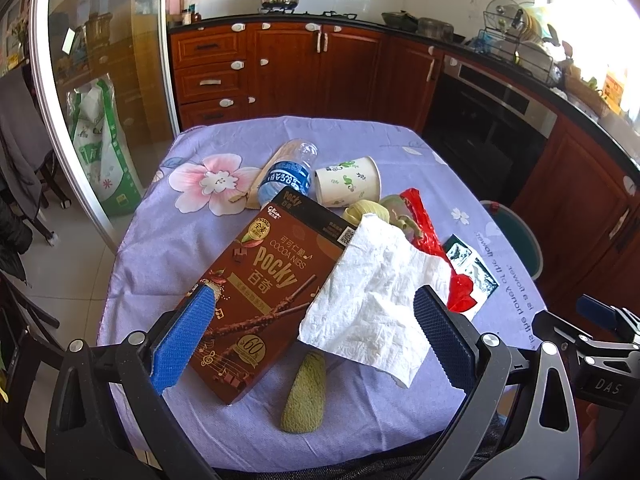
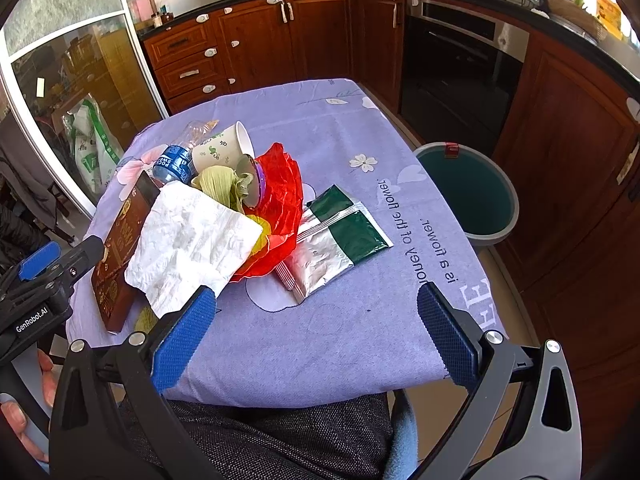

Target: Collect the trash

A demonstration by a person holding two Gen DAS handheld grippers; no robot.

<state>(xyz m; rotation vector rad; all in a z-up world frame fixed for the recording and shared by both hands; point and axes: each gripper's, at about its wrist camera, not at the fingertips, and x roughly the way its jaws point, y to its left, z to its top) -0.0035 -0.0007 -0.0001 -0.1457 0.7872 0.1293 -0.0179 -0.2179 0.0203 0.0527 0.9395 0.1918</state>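
While both grippers (image 1: 316, 316) (image 2: 316, 316) gape wide and empty, trash surrounds the napkin (image 1: 372, 300): box (image 1: 260, 288) left, bin (image 2: 468, 192) right.

one bottle (image 1: 289, 172); one cup (image 1: 347, 181); one box (image 1: 264, 292)

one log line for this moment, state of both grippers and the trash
left gripper: open, empty | right gripper: open, empty | Pocky box, tissue, foil packet on table | bin: nothing in yet
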